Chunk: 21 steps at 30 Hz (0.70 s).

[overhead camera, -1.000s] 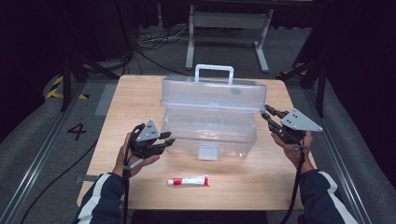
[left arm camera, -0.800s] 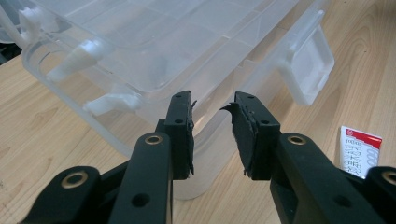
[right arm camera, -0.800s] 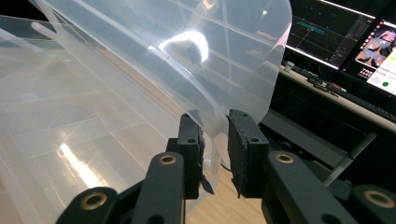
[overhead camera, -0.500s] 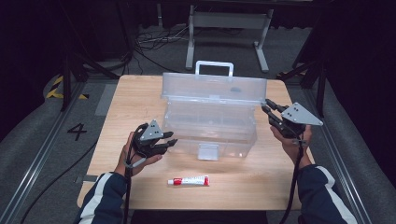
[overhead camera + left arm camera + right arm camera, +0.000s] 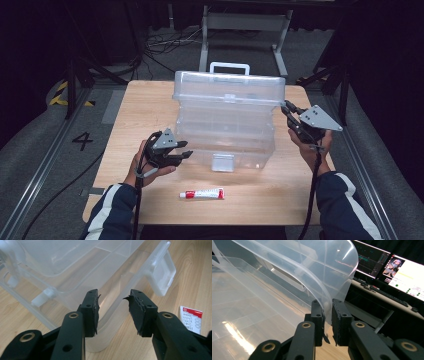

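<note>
A clear plastic storage box (image 5: 225,135) with a white handle (image 5: 229,65) stands mid-table, its lid (image 5: 230,87) raised off the base. My right gripper (image 5: 287,109) is shut on the lid's right edge; in the right gripper view (image 5: 327,305) the clear rim runs between the jaws, which have just been closing. My left gripper (image 5: 186,150) is open at the box's front left corner. In the left gripper view (image 5: 113,296) its jaws have just been opening, and the corner wall (image 5: 110,315) stands between them untouched. The box's front latch (image 5: 162,272) hangs loose.
A small red-and-white tube (image 5: 202,193) lies on the wooden table (image 5: 145,110) near its front edge, also seen beside the left gripper as a tube (image 5: 191,318). Dark floor, cables and a metal stand lie beyond the table. Monitors (image 5: 404,272) glow behind the right gripper.
The lid has risen off the base. The right gripper moved slightly inward and up with the lid's edge. The left gripper's jaws stand wider apart than before.
</note>
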### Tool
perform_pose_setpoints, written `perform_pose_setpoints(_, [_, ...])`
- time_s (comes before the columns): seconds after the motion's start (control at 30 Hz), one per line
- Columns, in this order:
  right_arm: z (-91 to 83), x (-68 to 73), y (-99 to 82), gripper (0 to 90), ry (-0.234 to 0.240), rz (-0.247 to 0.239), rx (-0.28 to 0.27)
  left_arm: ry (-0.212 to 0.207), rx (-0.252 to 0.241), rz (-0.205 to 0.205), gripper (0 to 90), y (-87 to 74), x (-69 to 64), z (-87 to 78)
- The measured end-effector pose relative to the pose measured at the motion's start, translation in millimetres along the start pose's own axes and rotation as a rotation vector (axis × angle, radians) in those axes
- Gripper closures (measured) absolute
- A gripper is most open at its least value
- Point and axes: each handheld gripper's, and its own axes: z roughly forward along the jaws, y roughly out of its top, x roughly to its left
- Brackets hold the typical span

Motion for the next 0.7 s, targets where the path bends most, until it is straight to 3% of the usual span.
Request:
perform_pose_setpoints(0.23, [7.7, -3.1, 7.3, 82.7, -0.033, -0.009, 0.011, -0.017, 0.010, 0.009, 56.2, 4.1, 0.1, 5.0])
perform_pose_setpoints(0.43, [15.6, -9.3, 12.9, 83.2, -0.031, 0.018, 0.018, -0.042, 0.002, 0.009, 55.2, 7.7, 1.5, 9.2])
perform_pose_setpoints(0.7, [28.1, -20.1, 21.6, 83.7, -0.019, 0.051, 0.039, -0.061, 0.039, 0.053, 55.0, 13.9, -1.8, 19.6])
